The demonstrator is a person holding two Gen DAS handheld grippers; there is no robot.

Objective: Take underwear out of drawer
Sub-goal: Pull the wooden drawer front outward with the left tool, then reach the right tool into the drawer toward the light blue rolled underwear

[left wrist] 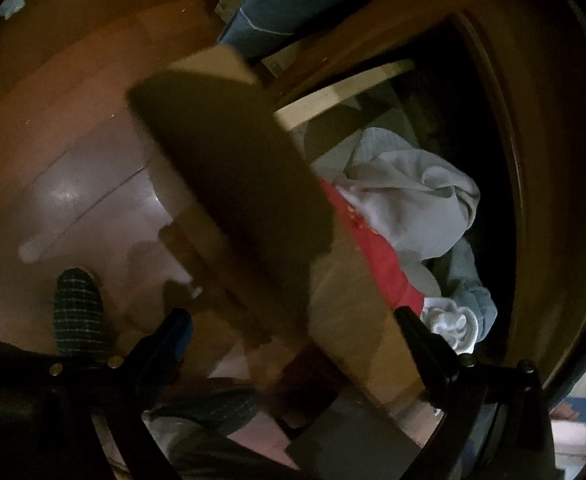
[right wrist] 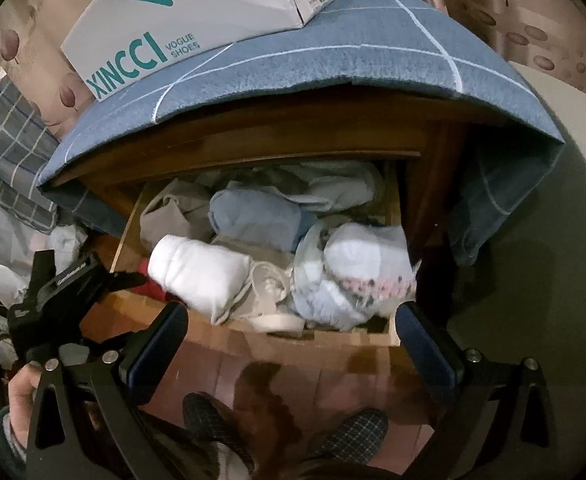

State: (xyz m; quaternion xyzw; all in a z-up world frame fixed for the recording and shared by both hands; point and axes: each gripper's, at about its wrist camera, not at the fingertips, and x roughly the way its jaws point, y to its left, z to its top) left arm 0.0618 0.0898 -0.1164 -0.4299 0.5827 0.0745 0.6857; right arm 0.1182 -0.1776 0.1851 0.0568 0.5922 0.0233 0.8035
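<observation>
With both jaws apart, your right gripper [right wrist: 293,344] risks snagging the clear plastic bag [right wrist: 357,272] beside the white rolled garment [right wrist: 199,270] in the wooden drawer [right wrist: 333,338].

The right gripper [right wrist: 291,330] hangs spread before the open drawer [right wrist: 253,340] stuffed with folded underwear [right wrist: 201,272]

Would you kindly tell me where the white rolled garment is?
In the right wrist view, the white rolled garment lies front-left in the open drawer, beside the bagged clothes.
</observation>
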